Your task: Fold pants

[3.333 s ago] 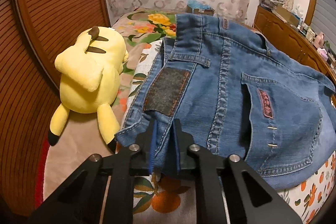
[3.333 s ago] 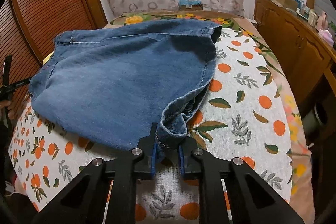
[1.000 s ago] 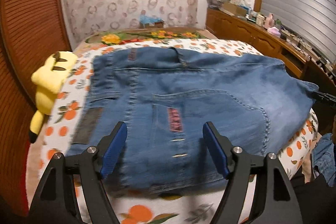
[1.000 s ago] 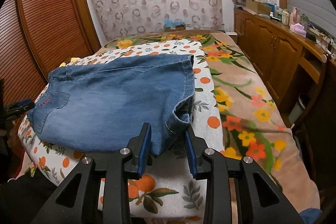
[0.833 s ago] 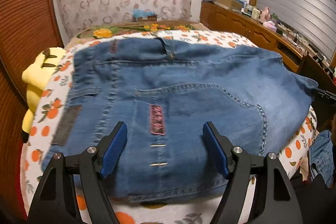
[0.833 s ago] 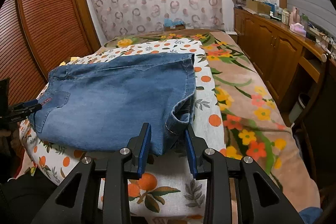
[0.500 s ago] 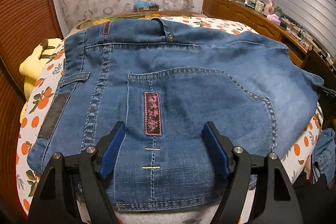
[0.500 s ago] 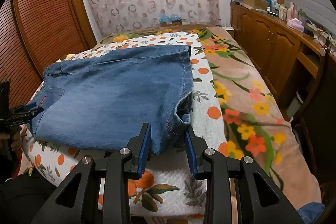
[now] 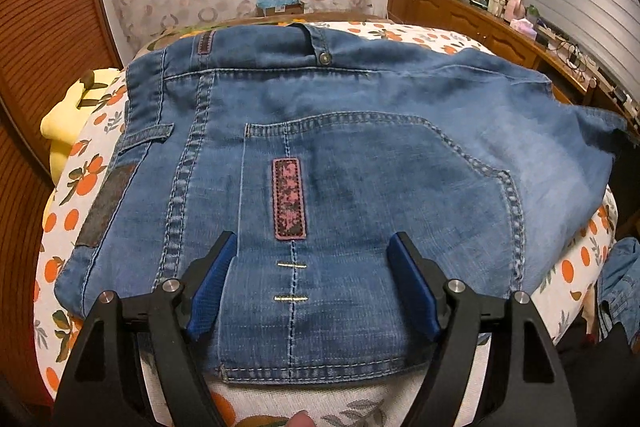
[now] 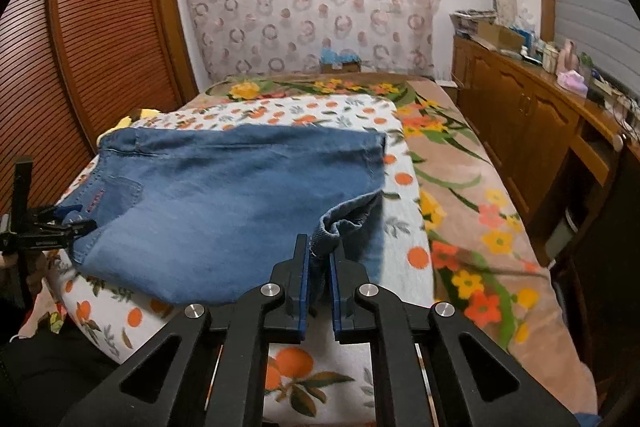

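Note:
Blue jeans (image 9: 360,147) lie folded across the bed, back pocket up, with a red patch (image 9: 289,198) on the pocket. My left gripper (image 9: 314,241) hovers open over the lower part of that pocket, its blue pads (image 9: 212,283) wide apart and nothing pinched between them. In the right wrist view the jeans (image 10: 224,211) spread to the left and a bunched leg hem (image 10: 348,219) lies at the near right corner. My right gripper (image 10: 319,245) is closing on that hem, with denim between its pads. The left gripper (image 10: 60,223) shows at the jeans' far left edge.
A yellow plush toy (image 9: 60,119) lies at the bed's left side by the louvred wardrobe (image 10: 100,47). The orange-print sheet (image 10: 400,239) covers the near bed and a floral blanket (image 10: 472,195) the right. A cluttered wooden dresser (image 10: 540,131) runs along the right. More denim (image 9: 620,287) hangs off the bed's right.
The left gripper has come closer and lower over the back pocket, still open. The right gripper's jaws have narrowed from a loose gap onto the leg hem.

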Tool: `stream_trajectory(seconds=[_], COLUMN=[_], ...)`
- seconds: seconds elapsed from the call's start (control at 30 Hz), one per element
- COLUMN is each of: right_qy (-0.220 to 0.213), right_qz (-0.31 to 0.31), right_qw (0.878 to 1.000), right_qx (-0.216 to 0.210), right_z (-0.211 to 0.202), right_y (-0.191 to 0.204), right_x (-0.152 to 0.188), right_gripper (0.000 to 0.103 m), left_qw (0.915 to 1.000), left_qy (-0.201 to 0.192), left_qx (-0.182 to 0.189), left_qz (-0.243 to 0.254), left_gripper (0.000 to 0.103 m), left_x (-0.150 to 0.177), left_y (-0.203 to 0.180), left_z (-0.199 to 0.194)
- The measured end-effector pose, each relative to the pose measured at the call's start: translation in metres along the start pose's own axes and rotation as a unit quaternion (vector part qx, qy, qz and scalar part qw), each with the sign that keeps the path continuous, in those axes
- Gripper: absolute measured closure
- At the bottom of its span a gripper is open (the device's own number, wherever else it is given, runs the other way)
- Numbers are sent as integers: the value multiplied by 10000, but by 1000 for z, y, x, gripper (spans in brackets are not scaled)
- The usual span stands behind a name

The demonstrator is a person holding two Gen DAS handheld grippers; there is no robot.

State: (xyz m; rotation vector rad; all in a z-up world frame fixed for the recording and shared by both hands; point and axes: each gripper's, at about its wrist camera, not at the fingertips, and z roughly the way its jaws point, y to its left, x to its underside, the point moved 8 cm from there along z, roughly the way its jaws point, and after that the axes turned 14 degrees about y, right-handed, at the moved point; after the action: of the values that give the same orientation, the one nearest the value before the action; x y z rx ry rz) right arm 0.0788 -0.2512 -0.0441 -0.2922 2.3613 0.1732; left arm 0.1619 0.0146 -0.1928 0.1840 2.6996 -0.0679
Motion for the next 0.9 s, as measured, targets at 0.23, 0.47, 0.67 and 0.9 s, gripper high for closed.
stream_trajectory(seconds=[0.23, 0.47, 0.67, 0.9], right_qy=[-246, -421, -448, -320], right_qz=[-433, -1033, -1487, -1904], right_qw=[9984, 9923, 9829, 9704], right_qx=[-253, -544, -993, -1454], right_z=[-5, -3, 8, 31], right_y=[29, 75, 113, 140], right_x=[-25, -49, -67, -88], right_gripper=[95, 95, 95, 95], left_qw=[10000, 9999, 9979, 9953], left_qy=[-44, -44, -202, -537], left_qx=[3, 77, 553, 498], left_qz=[-7, 99, -273, -638], left_gripper=[25, 25, 25, 25], left_x=[3, 6, 8, 10], left_y=[0, 0, 19, 54], left_z=[2, 0, -23, -48])
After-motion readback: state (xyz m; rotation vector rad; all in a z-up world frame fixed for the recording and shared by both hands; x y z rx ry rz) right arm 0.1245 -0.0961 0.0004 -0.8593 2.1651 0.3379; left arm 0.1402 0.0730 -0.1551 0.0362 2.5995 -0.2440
